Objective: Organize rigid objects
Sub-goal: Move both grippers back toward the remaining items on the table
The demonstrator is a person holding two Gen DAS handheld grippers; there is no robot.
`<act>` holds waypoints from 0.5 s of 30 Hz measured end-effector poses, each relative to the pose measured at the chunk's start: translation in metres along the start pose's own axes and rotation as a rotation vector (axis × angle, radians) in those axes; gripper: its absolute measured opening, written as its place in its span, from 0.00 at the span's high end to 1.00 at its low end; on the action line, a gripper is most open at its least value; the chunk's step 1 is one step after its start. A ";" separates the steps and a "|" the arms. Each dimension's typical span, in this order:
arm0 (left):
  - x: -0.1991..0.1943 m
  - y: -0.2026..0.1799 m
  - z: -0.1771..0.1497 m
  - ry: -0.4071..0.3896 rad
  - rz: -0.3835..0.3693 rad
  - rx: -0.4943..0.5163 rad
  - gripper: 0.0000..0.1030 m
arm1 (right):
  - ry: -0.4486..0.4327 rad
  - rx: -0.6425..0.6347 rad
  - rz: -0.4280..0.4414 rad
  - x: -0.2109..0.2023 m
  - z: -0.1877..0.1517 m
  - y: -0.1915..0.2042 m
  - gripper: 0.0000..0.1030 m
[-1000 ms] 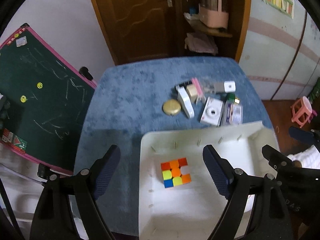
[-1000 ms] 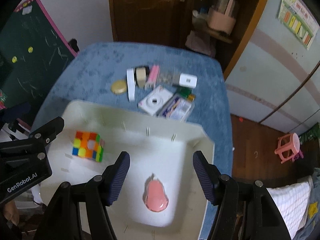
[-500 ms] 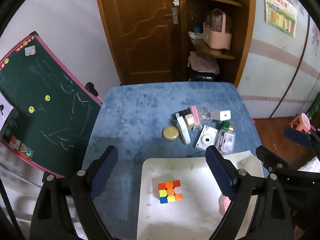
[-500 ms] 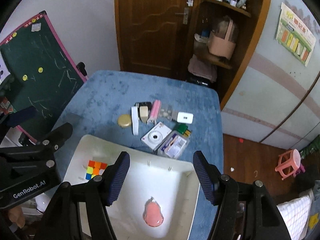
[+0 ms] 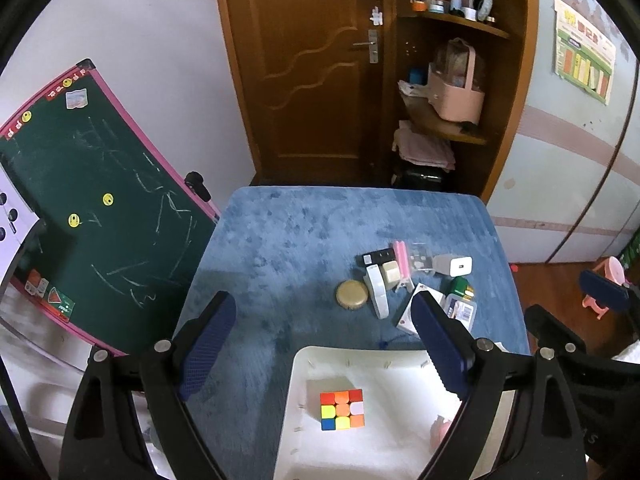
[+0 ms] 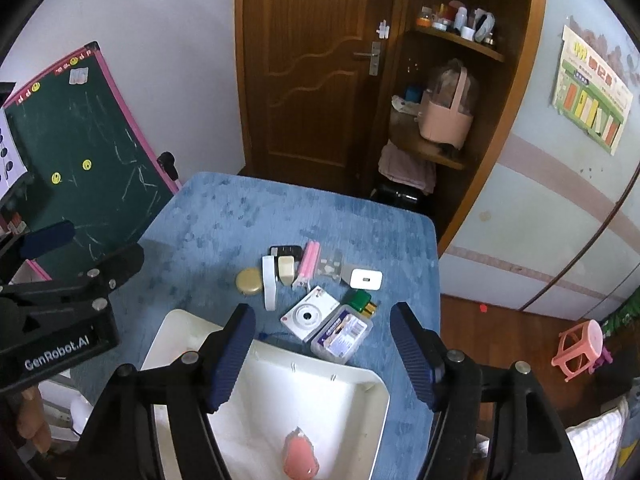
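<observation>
A white tray point(image 5: 384, 368) sits at the near edge of the blue table point(image 5: 304, 240); it also shows in the right wrist view point(image 6: 360, 376). In it lie a colourful puzzle cube point(image 5: 342, 409) and a pink object point(image 6: 299, 458). Beyond the tray a cluster of small items lies on the table: a gold round tin point(image 6: 249, 281), a white camera point(image 6: 310, 315), a clear plastic case point(image 6: 342, 333), a white charger point(image 6: 366, 279), pink sticks point(image 6: 310, 261). My left gripper point(image 5: 324, 346) and right gripper point(image 6: 324, 358) are both open and empty, held high above the tray.
A green chalkboard with a pink frame point(image 5: 80, 208) leans at the table's left. A brown door point(image 5: 312, 72) and corner shelves point(image 5: 444, 128) stand behind the table. A pink stool point(image 6: 582, 344) stands on the floor at the right.
Both grippers have risen and pulled back from the tray, so more of the room shows. Both stay open. The cube and the pink object stay in the tray.
</observation>
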State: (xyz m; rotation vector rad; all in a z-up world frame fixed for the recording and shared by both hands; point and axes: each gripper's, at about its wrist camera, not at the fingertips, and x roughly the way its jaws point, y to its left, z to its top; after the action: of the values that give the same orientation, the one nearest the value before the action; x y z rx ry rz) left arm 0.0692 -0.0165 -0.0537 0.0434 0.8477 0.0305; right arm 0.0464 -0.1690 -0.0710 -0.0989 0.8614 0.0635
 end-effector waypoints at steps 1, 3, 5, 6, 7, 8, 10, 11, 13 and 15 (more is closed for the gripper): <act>0.002 0.000 0.001 0.003 0.001 -0.002 0.12 | 0.000 0.003 -0.001 0.001 0.001 -0.001 0.31; 0.005 0.000 0.003 0.011 0.001 -0.004 0.12 | 0.003 0.008 0.000 0.004 0.002 -0.002 0.31; 0.008 -0.001 0.006 0.014 -0.001 0.001 0.12 | 0.012 0.015 0.000 0.008 0.004 -0.004 0.31; 0.009 -0.001 0.007 0.014 0.001 0.006 0.12 | 0.014 0.017 0.001 0.009 0.004 -0.005 0.31; 0.012 -0.002 0.009 0.016 0.002 0.012 0.12 | 0.019 0.020 0.000 0.012 0.004 -0.006 0.31; 0.013 -0.003 0.011 0.017 0.002 0.014 0.12 | 0.023 0.021 -0.003 0.013 0.005 -0.006 0.31; 0.020 -0.005 0.016 0.027 -0.009 0.023 0.12 | 0.033 0.030 -0.010 0.020 0.007 -0.008 0.31; 0.022 -0.005 0.017 0.029 -0.010 0.028 0.12 | 0.038 0.033 -0.013 0.023 0.008 -0.009 0.31; 0.031 -0.008 0.024 0.034 -0.013 0.045 0.12 | 0.049 0.043 -0.021 0.029 0.010 -0.012 0.31; 0.038 -0.009 0.029 0.039 -0.018 0.058 0.12 | 0.059 0.060 -0.031 0.034 0.014 -0.018 0.31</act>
State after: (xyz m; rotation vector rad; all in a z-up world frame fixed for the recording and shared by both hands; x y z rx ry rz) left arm 0.1166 -0.0249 -0.0633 0.0896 0.8874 -0.0096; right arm 0.0813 -0.1843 -0.0868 -0.0576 0.9194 0.0059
